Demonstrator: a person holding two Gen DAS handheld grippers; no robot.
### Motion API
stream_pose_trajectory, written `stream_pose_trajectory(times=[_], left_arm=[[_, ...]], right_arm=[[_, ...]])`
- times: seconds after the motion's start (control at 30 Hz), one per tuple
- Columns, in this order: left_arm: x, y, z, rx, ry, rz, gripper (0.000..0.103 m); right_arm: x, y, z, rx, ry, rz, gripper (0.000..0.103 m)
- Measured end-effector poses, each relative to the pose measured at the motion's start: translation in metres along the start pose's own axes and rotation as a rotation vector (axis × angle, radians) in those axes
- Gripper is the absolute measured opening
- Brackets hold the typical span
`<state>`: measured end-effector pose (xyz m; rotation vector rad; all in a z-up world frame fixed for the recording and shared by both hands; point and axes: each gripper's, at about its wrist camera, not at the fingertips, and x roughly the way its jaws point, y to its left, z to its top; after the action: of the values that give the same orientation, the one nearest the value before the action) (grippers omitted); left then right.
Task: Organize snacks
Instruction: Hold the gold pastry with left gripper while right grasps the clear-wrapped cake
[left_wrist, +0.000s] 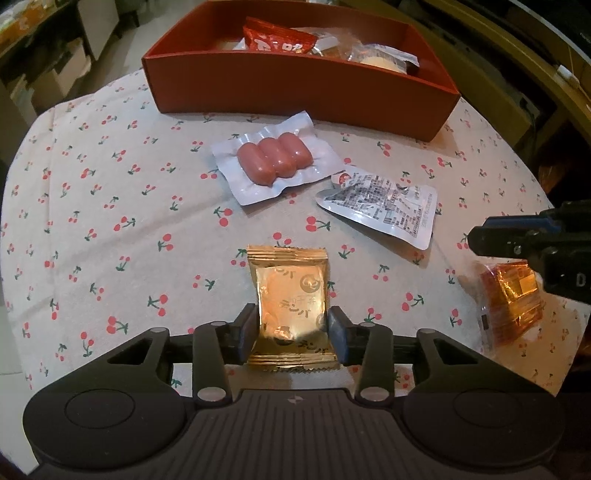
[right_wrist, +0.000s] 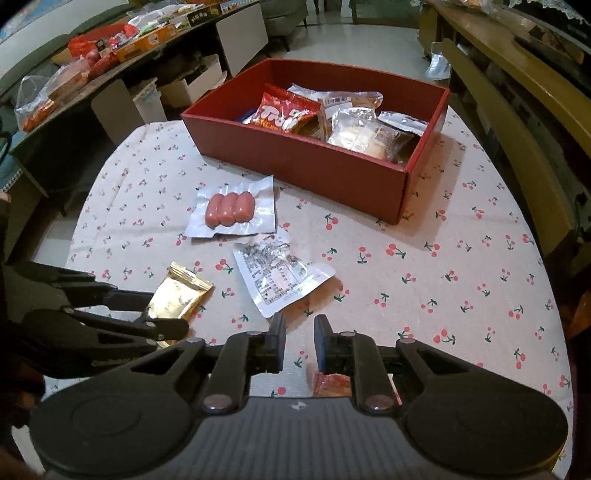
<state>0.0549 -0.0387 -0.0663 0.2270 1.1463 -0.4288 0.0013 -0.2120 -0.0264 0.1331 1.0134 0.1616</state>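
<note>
A gold foil packet (left_wrist: 291, 295) lies on the cherry-print cloth, and my left gripper (left_wrist: 292, 328) is shut on its two long sides. The right wrist view shows the same gold packet (right_wrist: 181, 295) in the left gripper (right_wrist: 166, 312). My right gripper (right_wrist: 300, 332) is open by a narrow gap, with only cloth showing between its pads. An orange packet (right_wrist: 330, 384) lies just under it, beneath the right gripper (left_wrist: 517, 247) in the left wrist view too. A vacuum pack of three sausages (left_wrist: 275, 158) and a white printed packet (left_wrist: 384, 206) lie loose before the red box (left_wrist: 295, 88).
The red box (right_wrist: 295, 162) stands at the far side of the round table and holds several snack packets. A cluttered counter (right_wrist: 110, 48) runs along the back left. Wooden furniture (right_wrist: 517, 92) stands close on the right. The cloth (left_wrist: 110, 221) is bare on the left.
</note>
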Motion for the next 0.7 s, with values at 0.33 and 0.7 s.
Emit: stream_pose_trajectory(times=[0.33, 0.7], left_arm=[[-0.004, 0.007, 0.001, -0.040, -0.009, 0.001, 0.045], [-0.016, 0.001, 0.007, -0.047, -0.048, -0.028, 0.045]], right_arm=[[-0.010, -0.005, 0.003, 0.022, -0.032, 0.018, 0.045], [-0.011, -0.002, 0.007, 0.012, -0.042, 0.018, 0.045]])
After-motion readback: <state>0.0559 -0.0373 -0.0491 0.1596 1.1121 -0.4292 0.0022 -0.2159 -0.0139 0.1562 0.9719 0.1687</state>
